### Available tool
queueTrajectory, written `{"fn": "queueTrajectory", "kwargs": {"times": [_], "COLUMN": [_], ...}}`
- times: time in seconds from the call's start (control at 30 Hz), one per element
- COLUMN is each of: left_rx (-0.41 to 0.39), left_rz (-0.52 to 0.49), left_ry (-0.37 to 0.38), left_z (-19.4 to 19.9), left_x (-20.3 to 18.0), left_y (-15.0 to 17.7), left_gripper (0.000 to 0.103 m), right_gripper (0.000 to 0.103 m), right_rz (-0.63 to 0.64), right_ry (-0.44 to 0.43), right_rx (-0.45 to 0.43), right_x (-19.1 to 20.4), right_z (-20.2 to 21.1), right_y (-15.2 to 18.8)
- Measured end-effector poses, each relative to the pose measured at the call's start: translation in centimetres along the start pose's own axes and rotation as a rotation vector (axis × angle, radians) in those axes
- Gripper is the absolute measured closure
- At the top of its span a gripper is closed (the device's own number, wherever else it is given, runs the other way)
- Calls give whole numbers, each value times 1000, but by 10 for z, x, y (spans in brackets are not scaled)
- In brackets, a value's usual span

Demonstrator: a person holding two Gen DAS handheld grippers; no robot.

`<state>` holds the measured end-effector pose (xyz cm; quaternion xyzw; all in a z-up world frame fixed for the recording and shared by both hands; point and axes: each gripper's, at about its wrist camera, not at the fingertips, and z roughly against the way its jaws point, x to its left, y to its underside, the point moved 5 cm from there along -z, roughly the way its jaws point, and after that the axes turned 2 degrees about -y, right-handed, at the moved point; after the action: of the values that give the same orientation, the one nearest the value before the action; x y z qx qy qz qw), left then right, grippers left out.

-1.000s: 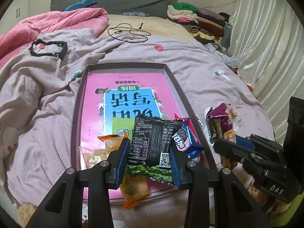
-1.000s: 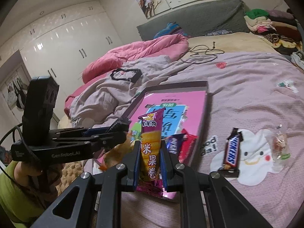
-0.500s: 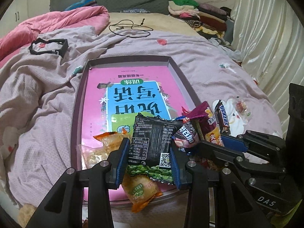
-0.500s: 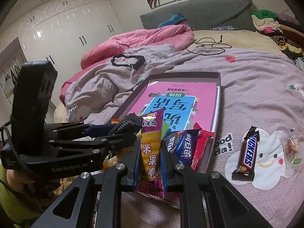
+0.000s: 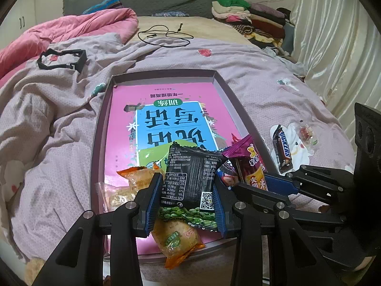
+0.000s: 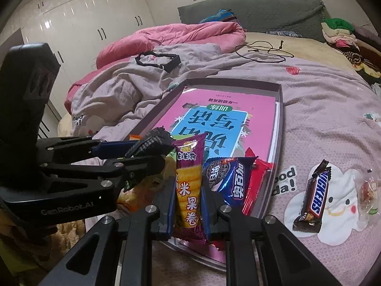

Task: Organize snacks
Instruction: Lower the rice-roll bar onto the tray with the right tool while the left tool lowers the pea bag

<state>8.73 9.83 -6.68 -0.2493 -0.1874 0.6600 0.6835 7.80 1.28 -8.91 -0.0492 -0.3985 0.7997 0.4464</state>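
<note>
Your left tool [image 5: 185,197] is clamped on the flat black packet printed with green peas [image 5: 194,181], pads pressing its two long edges, so the packet's long axis runs straight out along the fingers, away from you. It hangs over the near end of the shallow grey-rimmed tray lined with a pink book cover [image 5: 223,83], just above the orange and clear wrapped snacks [image 5: 135,181] lying there.

Your right tool [image 6: 188,205] is shut tight on the tall purple-and-yellow rice-roll packet [image 6: 189,178], held upright with its sealed top pointing away from you. Seen from the right wrist, that packet sits over the tray's near right corner, just beside the blue Oreo pack [image 6: 228,178] and the red wrapper [image 6: 257,178] under it.

What the next move turns on: both packets point lengthwise up the tray, and the open pink floor lies ahead of both tools, beyond the clutter at the near end. The two tools stand close side by side, the right one's fingers nearly against the black packet's right edge, so I'd judge you should set one down at a time.

Outside the tray, the brown Snickers bar [image 6: 314,195] and a small clear-wrapped sweet [image 6: 368,195] lie on the lilac bedsheet [image 6: 321,119] to the right, its long axis roughly parallel to the tray's side. Your right hand is the nearer one for it.
</note>
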Motion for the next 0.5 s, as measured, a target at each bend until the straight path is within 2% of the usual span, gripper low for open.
{"fn": "queueTrajectory", "kwargs": {"times": [0.5], "left_rx": [-2], "left_rz": [2], "left_ry": [5], "left_z": [0], "left_x": [-2], "left_y": [-1], "left_gripper": [62], "right_gripper": [82], "right_rz": [-25], "right_ry": [-12], "right_rx": [-4], "right_x": [-5], "right_z": [3], "right_y": [0]}}
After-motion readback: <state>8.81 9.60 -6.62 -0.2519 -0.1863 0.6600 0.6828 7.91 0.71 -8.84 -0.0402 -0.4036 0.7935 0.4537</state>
